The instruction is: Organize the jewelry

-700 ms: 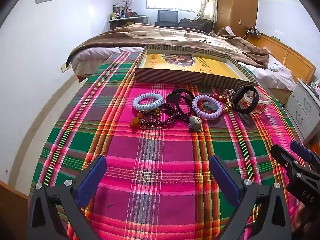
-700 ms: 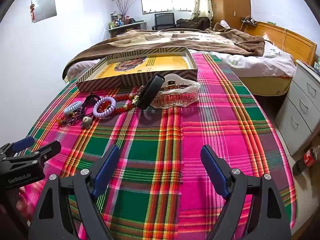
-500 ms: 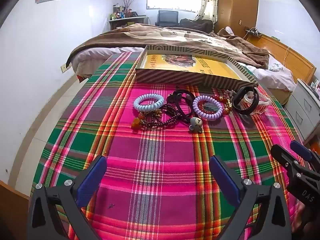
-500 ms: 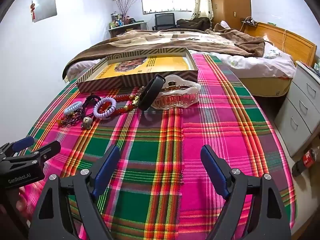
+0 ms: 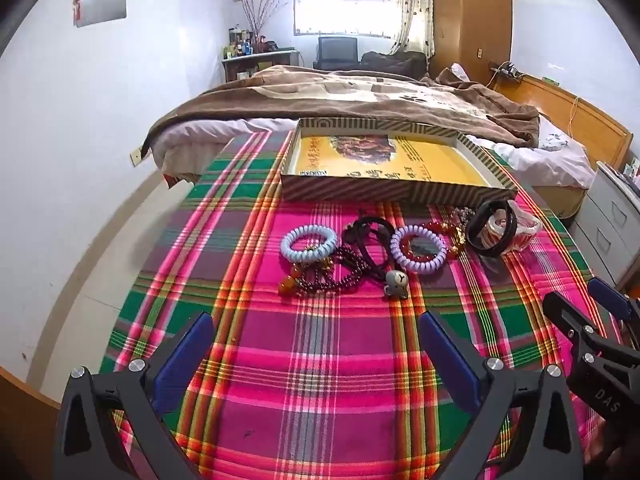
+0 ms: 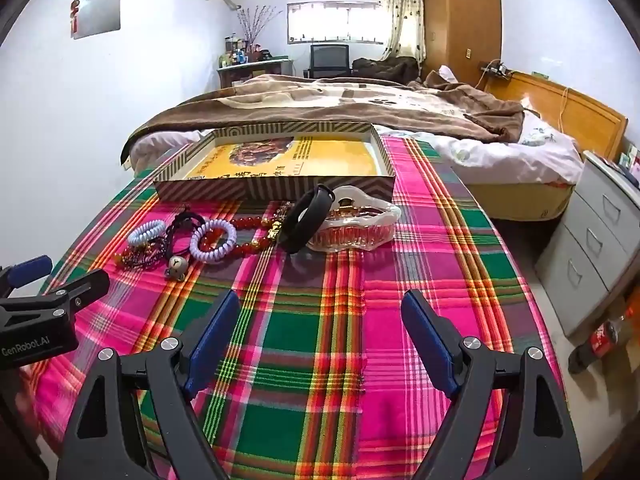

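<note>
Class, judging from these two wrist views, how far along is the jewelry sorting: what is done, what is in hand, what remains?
Done: nothing visible; the striped box holds no jewelry.
In hand: nothing; the left gripper and right gripper are open over bare plaid cloth.
Left: everything. The blue coil tie, purple coil tie, black band and hair claw lie before the box.

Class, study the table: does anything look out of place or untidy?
Yes. The jewelry lies in a tangled heap on the plaid cloth instead of in the empty box: coil ties, bead strings, a black band leaning on the hair claw.
</note>
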